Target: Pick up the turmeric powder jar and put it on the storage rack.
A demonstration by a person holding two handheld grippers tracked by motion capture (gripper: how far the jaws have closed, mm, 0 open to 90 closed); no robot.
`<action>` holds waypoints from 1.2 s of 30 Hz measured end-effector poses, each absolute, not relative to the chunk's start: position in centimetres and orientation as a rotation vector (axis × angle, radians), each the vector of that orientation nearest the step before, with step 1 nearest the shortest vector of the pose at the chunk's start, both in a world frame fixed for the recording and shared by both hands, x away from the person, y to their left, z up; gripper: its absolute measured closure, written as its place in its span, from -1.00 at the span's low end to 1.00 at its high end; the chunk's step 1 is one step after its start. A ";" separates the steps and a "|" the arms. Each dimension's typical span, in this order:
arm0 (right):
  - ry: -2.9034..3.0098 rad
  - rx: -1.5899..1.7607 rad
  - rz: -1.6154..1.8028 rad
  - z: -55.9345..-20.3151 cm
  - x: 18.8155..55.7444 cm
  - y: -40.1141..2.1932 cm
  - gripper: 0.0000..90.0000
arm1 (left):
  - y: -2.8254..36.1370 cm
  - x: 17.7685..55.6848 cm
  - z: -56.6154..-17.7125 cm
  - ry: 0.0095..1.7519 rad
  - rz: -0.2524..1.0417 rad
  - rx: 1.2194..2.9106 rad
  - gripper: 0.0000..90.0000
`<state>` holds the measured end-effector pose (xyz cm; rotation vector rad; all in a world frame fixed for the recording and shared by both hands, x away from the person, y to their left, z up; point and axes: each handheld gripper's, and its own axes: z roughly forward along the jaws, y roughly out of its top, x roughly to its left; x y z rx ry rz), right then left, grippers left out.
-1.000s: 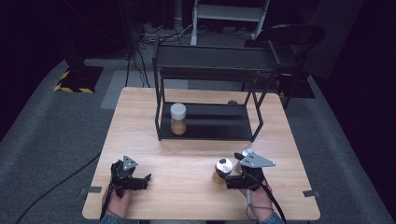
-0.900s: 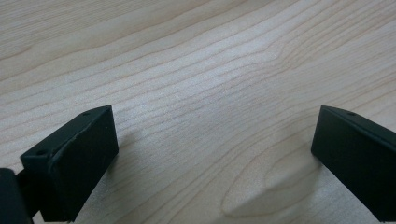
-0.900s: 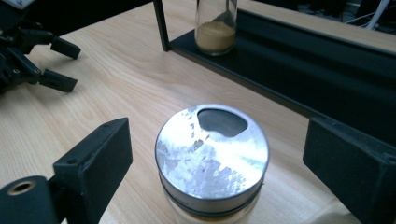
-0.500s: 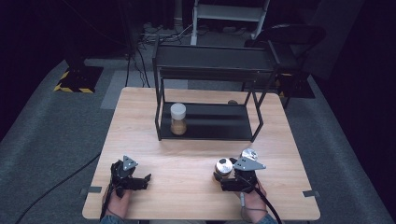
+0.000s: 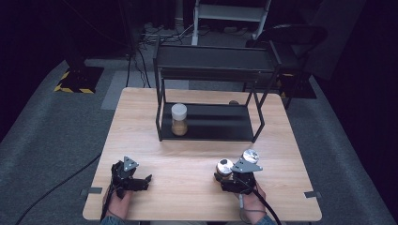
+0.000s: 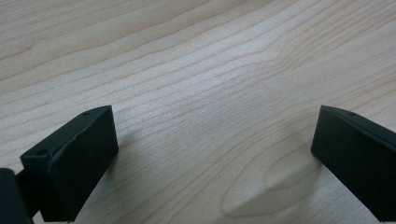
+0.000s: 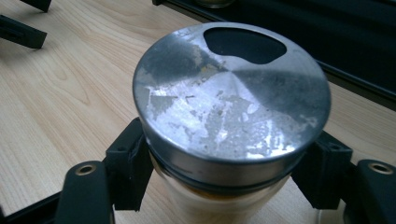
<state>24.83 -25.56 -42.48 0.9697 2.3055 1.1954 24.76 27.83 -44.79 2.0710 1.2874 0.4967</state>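
The small glass jar with a flat silver metal lid (image 7: 232, 91) stands upright on the light wooden table (image 5: 187, 159), near its front edge on my right side. My right gripper (image 5: 226, 177) has just been closing, and its two black jaws now press on the jar's sides just under the lid, so it is clamped on the jar. In the high view a second silver lid (image 5: 250, 155) shows just beside it, partly behind my gripper's grey plate. My left gripper (image 5: 141, 182) rests on the table well apart to the left, jaws wide apart over bare wood. Farther back, a white-lidded jar (image 5: 179, 119) stands on the lower shelf of the black metal rack (image 5: 216, 65).
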 end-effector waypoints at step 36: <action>2.260 0.904 1.188 -32.9 28.5 -22.4 -0.31 | 27.7 24.8 -44.8 1.289 0.499 2.073 -1.00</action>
